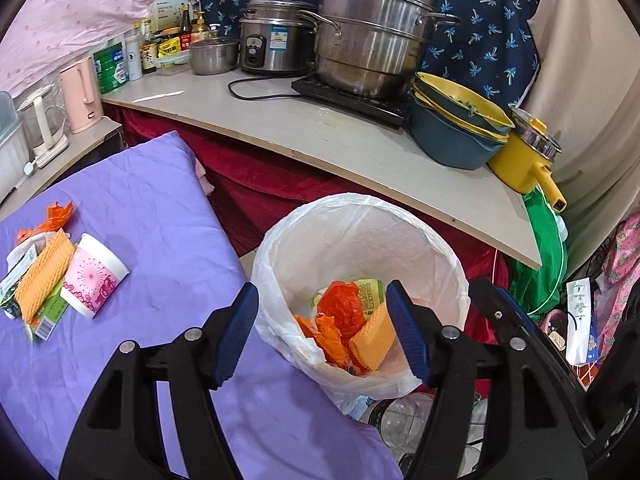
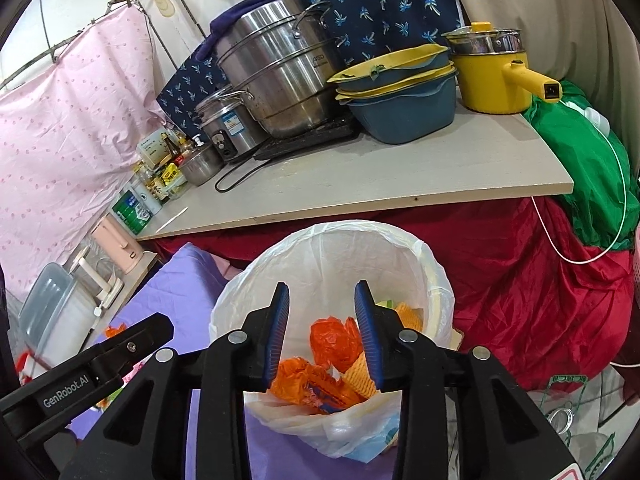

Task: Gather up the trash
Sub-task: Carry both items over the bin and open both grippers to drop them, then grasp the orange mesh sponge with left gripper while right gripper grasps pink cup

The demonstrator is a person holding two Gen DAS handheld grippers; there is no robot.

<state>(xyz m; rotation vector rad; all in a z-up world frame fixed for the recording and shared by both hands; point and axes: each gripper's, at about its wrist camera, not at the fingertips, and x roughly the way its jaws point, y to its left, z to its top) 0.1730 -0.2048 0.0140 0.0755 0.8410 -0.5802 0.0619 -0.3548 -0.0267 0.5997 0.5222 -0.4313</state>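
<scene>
both grippers hang released over the lined trash bin, more trash left on the purple cloth.

in the left wrist view the left gripper (image 1: 322, 334) sits at lower centre, its blue pads spread wide with nothing between them, above the white-lined trash bin (image 1: 432, 240) holding an orange wrapper (image 1: 340, 312) and a ridged orange wafer pack (image 1: 370, 340). at left of that frame, on the purple cloth (image 1: 160, 208), lie a pink paper cup (image 1: 94, 276) on its side, touching another wafer pack (image 1: 42, 276) and green cartons (image 1: 50, 314). in the right wrist view the right gripper (image 2: 322, 330) stands partly parted and empty over the same bin.
</scene>
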